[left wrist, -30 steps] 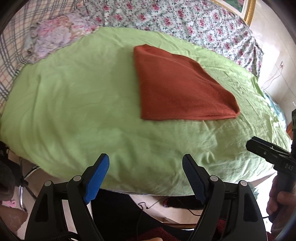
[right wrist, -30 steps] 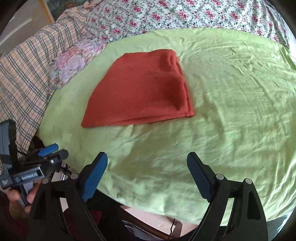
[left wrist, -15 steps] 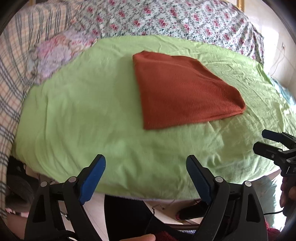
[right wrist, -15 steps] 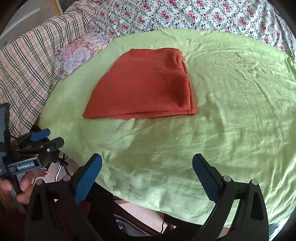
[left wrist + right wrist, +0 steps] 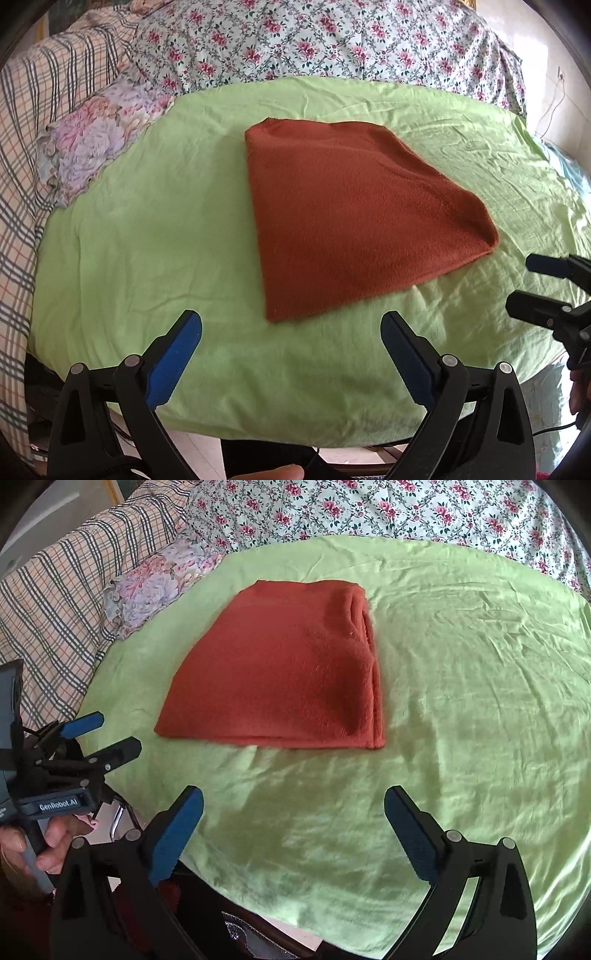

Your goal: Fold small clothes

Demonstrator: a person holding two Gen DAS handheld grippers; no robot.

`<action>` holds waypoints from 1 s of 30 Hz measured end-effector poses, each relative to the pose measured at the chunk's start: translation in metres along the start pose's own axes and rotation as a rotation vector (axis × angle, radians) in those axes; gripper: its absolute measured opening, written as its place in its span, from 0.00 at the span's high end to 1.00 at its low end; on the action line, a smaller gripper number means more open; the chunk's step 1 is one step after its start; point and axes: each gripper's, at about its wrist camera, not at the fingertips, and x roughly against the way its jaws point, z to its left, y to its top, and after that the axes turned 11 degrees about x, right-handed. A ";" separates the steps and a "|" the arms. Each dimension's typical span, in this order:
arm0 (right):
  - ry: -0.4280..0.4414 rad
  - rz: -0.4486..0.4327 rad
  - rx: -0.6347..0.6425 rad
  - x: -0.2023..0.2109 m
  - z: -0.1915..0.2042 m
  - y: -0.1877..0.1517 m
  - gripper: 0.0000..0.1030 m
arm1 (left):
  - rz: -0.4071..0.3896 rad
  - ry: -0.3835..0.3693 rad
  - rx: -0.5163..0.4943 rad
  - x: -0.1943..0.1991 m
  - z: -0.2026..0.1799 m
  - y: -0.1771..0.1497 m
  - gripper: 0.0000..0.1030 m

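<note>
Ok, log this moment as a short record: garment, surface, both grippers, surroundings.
garment: rust-orange cloth, folded flat, layered edges visible on its right side in the right wrist view
surface: green sheet, wrinkled, cloth lies near its middle
left gripper: open, holding nothing, short of the cloth's near edge
right gripper: open, holding nothing, apart from the cloth
surroundings: floral bedding behind; plaid blanket and floral pillow to the left

the left gripper [image 5: 291,354] and right gripper [image 5: 293,834] both hover with jaws spread wide, gripping nothing.
</note>
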 end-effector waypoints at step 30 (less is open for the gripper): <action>0.028 0.041 0.003 -0.031 -0.011 0.079 0.01 | 0.041 0.002 0.095 -0.031 0.017 0.052 0.03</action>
